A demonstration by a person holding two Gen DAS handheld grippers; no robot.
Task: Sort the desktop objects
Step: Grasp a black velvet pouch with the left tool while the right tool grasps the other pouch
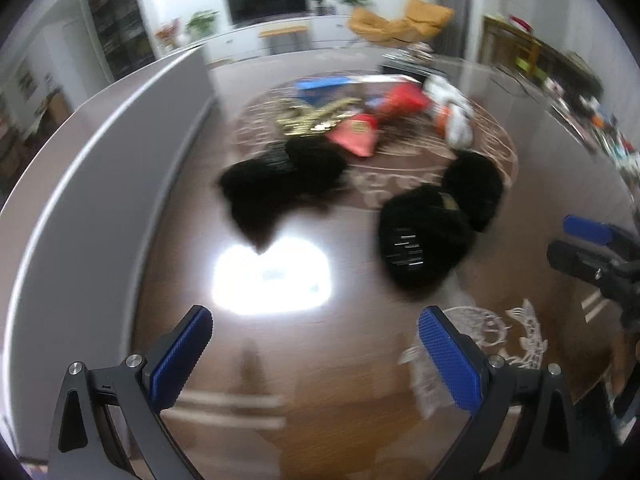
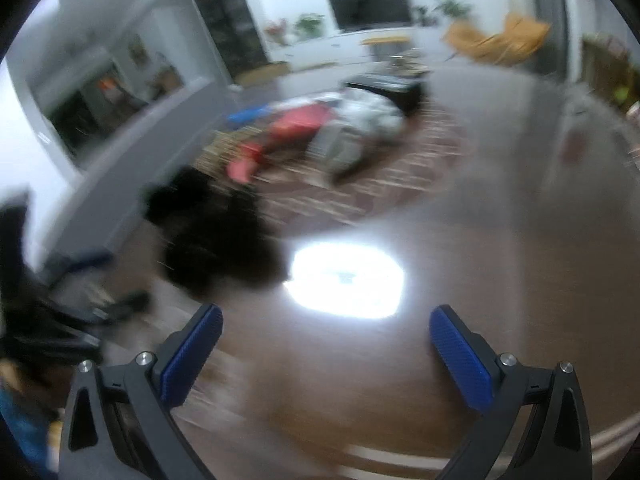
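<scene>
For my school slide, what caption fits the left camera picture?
Open left gripper hovers over a shiny brown table, facing blurry black bundles and red packets.

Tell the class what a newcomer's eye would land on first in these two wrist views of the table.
First comes the bright white glare on the glossy brown table, just ahead of the open left gripper. Next are the two black fuzzy heaps and beyond it, one left, one right. Behind them lies a blurred pile of red packets at the table's middle.
</scene>
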